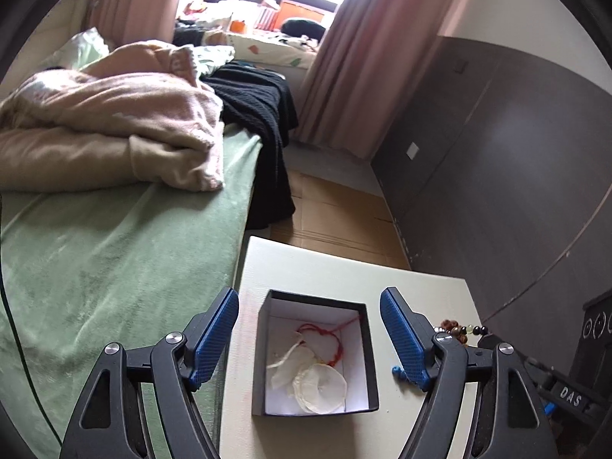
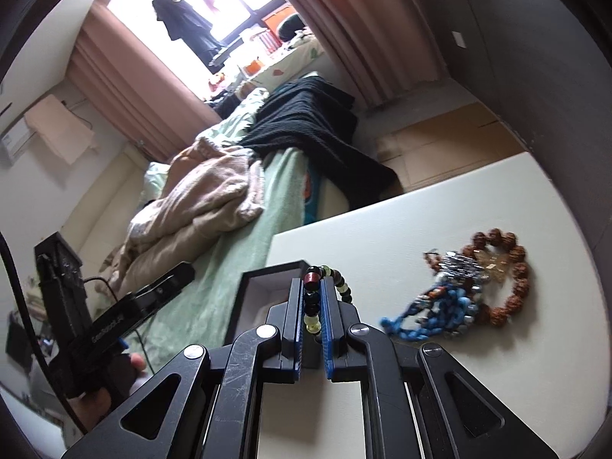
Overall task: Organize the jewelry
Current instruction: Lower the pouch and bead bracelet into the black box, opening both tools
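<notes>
A black open box [image 1: 370, 348] with white lining stands on the white table [image 1: 267, 267]. It holds a red string bracelet [image 1: 336, 338] and a white pouch [image 1: 319, 384]. My left gripper [image 1: 310, 338] is open, its fingers astride the box. My right gripper [image 2: 313, 306] is shut on a bead bracelet [image 2: 311, 298] of dark and pale green beads, held just beside the box [image 2: 267, 271]. The bracelet's beads also show in the left wrist view [image 1: 464, 331]. A pile of other jewelry lies on the table to the right: a brown bead bracelet [image 2: 516, 267], blue beads [image 2: 447, 313], a silver piece [image 2: 461, 264].
A bed with a green sheet [image 1: 107, 260], a pink blanket [image 1: 114, 122] and a black garment [image 1: 264, 114] adjoins the table's left side. A dark wall panel [image 1: 497, 172] stands to the right. Cardboard [image 1: 336, 214] covers the floor beyond the table.
</notes>
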{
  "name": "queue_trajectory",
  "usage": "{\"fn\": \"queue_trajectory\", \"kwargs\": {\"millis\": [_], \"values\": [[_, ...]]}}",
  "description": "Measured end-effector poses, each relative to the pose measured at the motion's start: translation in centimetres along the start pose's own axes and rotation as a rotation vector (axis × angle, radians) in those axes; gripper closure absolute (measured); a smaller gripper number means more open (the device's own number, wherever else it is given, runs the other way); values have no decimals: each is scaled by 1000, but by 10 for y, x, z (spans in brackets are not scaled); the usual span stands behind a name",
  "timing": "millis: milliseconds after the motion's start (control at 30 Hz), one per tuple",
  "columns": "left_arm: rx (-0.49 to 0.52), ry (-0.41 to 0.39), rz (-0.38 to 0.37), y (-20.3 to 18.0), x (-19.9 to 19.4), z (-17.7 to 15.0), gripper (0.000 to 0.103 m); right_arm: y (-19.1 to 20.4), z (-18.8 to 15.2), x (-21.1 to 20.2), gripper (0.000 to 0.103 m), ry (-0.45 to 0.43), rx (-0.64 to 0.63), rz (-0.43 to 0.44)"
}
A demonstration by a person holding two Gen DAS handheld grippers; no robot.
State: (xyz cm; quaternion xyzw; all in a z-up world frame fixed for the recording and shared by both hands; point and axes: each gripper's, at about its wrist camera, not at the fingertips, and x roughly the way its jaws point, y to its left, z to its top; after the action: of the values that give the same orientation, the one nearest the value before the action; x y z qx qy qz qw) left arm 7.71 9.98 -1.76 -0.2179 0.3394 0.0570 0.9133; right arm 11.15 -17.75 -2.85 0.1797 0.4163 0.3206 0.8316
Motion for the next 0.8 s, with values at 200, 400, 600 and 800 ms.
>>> {"fn": "queue_trajectory", "kwargs": {"millis": [200, 400, 600, 800], "values": [[-46, -24, 25, 18, -3, 9, 26, 28, -1, 24, 93, 28, -34, 77], [-99, -44, 16, 33, -7, 15, 26, 50, -8, 55, 93, 78, -52, 116], [-100, -42, 18, 35, -6, 16, 26, 47, -13, 85, 81, 148, -16, 81], [-82, -40, 7, 27, -6, 14, 26, 17, -8, 66, 44, 138, 64, 20]]}}
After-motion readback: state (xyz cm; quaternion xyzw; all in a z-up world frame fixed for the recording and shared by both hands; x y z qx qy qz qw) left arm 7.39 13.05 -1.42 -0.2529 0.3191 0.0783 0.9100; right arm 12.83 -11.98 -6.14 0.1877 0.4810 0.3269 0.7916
